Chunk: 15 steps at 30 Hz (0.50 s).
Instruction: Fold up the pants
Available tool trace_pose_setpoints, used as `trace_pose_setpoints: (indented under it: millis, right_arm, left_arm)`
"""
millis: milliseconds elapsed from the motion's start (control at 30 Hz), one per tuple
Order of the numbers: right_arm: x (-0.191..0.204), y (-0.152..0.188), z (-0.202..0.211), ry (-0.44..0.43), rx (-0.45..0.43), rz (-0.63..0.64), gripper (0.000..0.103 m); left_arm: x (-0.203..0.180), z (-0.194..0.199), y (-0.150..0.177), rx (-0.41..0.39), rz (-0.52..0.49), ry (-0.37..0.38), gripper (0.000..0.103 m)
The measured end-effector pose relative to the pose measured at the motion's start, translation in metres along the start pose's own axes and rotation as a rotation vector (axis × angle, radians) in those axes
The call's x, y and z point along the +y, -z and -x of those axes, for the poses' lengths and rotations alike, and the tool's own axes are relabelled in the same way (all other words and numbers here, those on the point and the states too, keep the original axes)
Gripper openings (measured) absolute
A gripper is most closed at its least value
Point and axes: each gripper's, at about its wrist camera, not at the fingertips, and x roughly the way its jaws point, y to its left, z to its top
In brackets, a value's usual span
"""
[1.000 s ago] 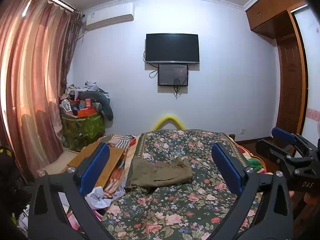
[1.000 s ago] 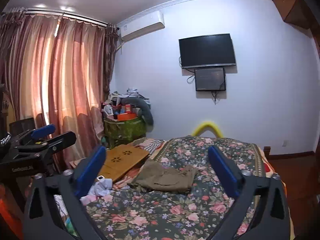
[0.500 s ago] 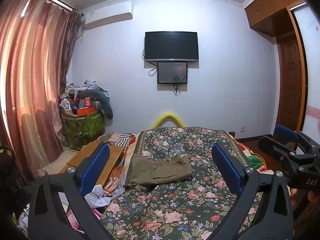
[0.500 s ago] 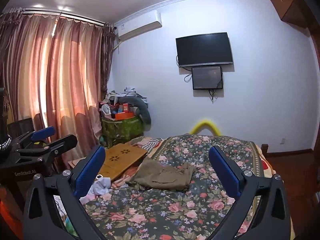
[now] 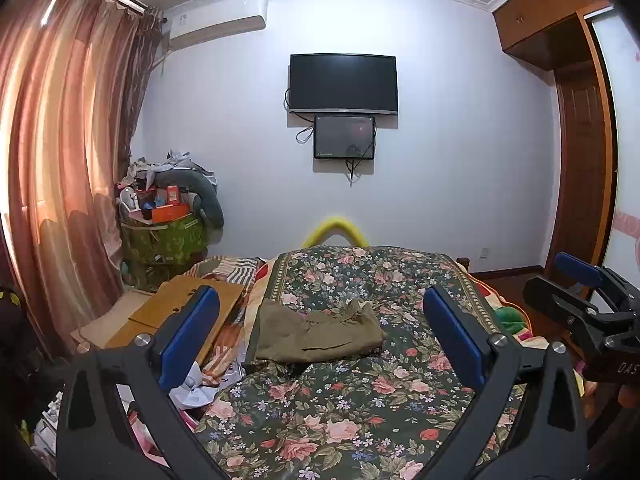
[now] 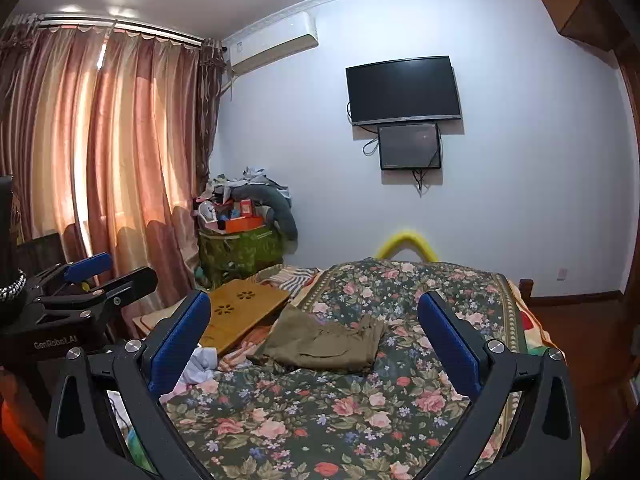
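- Blue-padded left gripper (image 5: 320, 334) and right gripper (image 6: 314, 332) hover above the floral bedspread (image 5: 340, 412), jaws spread wide, grasping nothing.
- Olive pants (image 5: 316, 332) lie bunched mid-bed, well apart from both.
- Beyond, a television (image 5: 343, 83) hangs on the wall.

"genrobot_ai" on left gripper (image 6: 86, 276); "das" on right gripper (image 5: 588, 292)

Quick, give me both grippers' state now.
Left gripper: open, holding nothing.
Right gripper: open, holding nothing; pants lie untouched on the bed.
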Motion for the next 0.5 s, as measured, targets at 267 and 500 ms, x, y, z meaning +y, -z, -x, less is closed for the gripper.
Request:
trace_pose_setpoints:
  millis: [267, 500]
  right_arm:
    - [-0.0003, -0.0017, 0.0012, 0.004, 0.000, 0.001, 0.103]
    - [-0.0006, -0.0025, 0.0020, 0.006, 0.002, 0.004, 0.103]
  left_arm:
    - [0.0023, -0.0020, -0.0016, 0.004, 0.014, 0.006, 0.103]
    - [0.0015, -0.0034, -0.0040, 0.005, 0.013, 0.013, 0.103]
